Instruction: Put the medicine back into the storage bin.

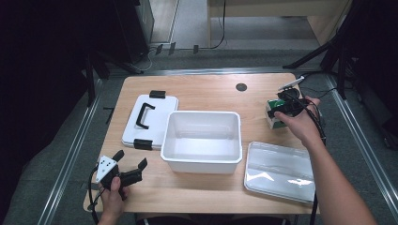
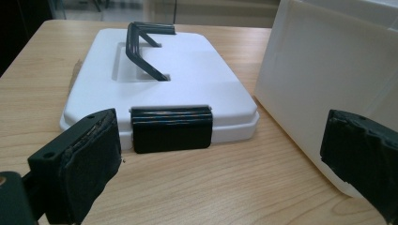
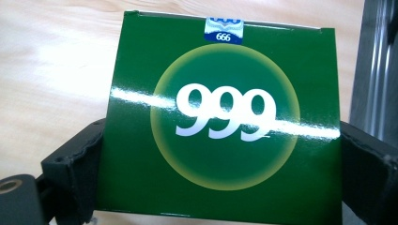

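A green box printed "999" stands near the table's right edge. My right gripper is shut on it, one jaw pressed against each side. The left gripper rests low at the front left corner, open with nothing between its jaws. Ahead of it lies a flat white lid with a black handle and a black latch. An open white tub sits mid-table, and its side wall is just right of the left gripper's line.
A clear plastic lid lies at the front right of the wooden table. A small black round grommet sits near the far edge. Cables trail off the right edge behind the green box.
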A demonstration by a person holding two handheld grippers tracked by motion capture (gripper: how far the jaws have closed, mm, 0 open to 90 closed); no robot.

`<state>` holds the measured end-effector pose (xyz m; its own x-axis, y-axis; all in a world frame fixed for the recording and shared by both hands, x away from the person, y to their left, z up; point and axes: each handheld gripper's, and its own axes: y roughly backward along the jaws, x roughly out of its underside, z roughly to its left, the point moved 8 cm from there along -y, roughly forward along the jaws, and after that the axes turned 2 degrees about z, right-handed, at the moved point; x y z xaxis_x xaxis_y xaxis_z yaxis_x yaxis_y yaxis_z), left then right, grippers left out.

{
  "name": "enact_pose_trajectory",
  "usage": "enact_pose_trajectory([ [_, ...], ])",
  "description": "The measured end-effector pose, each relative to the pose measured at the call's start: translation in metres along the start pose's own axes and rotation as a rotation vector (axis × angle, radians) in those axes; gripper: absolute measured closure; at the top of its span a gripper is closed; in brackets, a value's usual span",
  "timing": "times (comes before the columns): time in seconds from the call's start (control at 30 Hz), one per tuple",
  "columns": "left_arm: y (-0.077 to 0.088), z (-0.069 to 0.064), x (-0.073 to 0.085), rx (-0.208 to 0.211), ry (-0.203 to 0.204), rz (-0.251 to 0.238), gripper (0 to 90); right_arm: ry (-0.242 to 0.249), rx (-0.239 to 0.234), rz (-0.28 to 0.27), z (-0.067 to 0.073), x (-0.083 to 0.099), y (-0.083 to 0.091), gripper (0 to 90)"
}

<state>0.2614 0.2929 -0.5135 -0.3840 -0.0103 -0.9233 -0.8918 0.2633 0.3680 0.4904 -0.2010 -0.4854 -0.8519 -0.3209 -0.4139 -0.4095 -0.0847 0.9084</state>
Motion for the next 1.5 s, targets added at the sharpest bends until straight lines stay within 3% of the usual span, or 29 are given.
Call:
enact_pose_trajectory([
  [0.07,0.0,0.0,0.0,0.0,0.0,0.0,0.0,0.069,-0.026,-0.019,0.005,-0.001,0.012,4.9],
  [0.1,0.0,0.0,0.0,0.0,0.0,-0.001,0.0,0.138,-0.065,-0.045,0.012,-0.003,0.024,4.9],
  [0.13,0.0,0.0,0.0,0.0,0.0,0.0,0.0,0.138,-0.065,-0.045,0.012,-0.003,0.024,4.9],
  [0.2,0.0,-0.001,0.0,0.0,-0.003,0.002,0.0,0.244,-0.146,-0.1,0.023,-0.004,0.043,4.9],
  [0.23,0.0,-0.001,0.0,0.001,-0.003,0.002,0.0,0.272,-0.176,-0.114,0.026,-0.004,0.049,4.9],
  [0.27,0.0,-0.001,0.0,0.001,-0.002,0.002,0.0,0.272,-0.176,-0.114,0.026,-0.004,0.049,4.9],
  [0.4,0.0,-0.001,0.0,0.003,-0.003,0.002,0.0,0.394,-0.26,-0.158,0.039,-0.003,0.07,5.2],
  [0.43,0.0,-0.001,0.0,0.003,-0.003,0.002,0.0,0.434,-0.269,-0.167,0.042,-0.002,0.074,5.2],
  [0.47,0.0,-0.001,0.0,0.004,-0.003,0.002,0.0,0.513,-0.302,-0.189,0.049,0.001,0.083,5.3],
  [0.5,0.0,-0.001,0.0,0.005,-0.003,0.001,0.0,0.513,-0.302,-0.189,0.049,0.001,0.083,5.3],
  [0.6,0.0,-0.001,0.0,0.009,-0.005,0.0,0.0,0.622,-0.364,-0.222,0.062,0.007,0.099,5.4],
  [0.63,0.0,-0.001,0.0,0.009,-0.005,0.0,0.0,0.622,-0.364,-0.222,0.062,0.007,0.099,5.4],
  [0.7,0.0,-0.001,0.0,0.008,-0.008,0.001,0.0,0.695,-0.411,-0.242,0.071,0.011,0.11,5.5],
  [0.87,0.0,-0.001,0.0,0.007,-0.009,0.001,0.0,0.74,-0.423,-0.275,0.08,0.009,0.125,5.5],
  [1.0,-0.001,-0.002,0.0,0.007,-0.009,0.0,0.0,0.77,-0.46,-0.31,0.09,0.007,0.143,5.6],
  [1.13,-0.001,-0.002,0.0,0.007,-0.006,-0.001,0.0,0.818,-0.507,-0.339,0.111,0.004,0.156,5.6],
  [1.17,-0.001,-0.002,0.0,0.007,-0.006,-0.001,0.0,0.818,-0.507,-0.339,0.111,0.004,0.156,5.6],
  [1.2,0.0,-0.002,0.0,0.007,-0.006,0.0,0.0,0.839,-0.517,-0.343,0.122,0.003,0.16,5.6],
  [1.33,0.0,-0.002,0.0,0.007,-0.006,0.0,0.0,0.869,-0.537,-0.346,0.138,0.001,0.163,5.6],
  [1.37,0.0,-0.001,0.0,0.007,-0.006,0.0,0.0,0.886,-0.554,-0.343,0.149,0.0,0.163,5.6],
  [1.5,0.001,-0.001,0.0,0.007,-0.005,-0.001,0.0,0.91,-0.557,-0.323,0.161,0.001,0.156,5.6],
])
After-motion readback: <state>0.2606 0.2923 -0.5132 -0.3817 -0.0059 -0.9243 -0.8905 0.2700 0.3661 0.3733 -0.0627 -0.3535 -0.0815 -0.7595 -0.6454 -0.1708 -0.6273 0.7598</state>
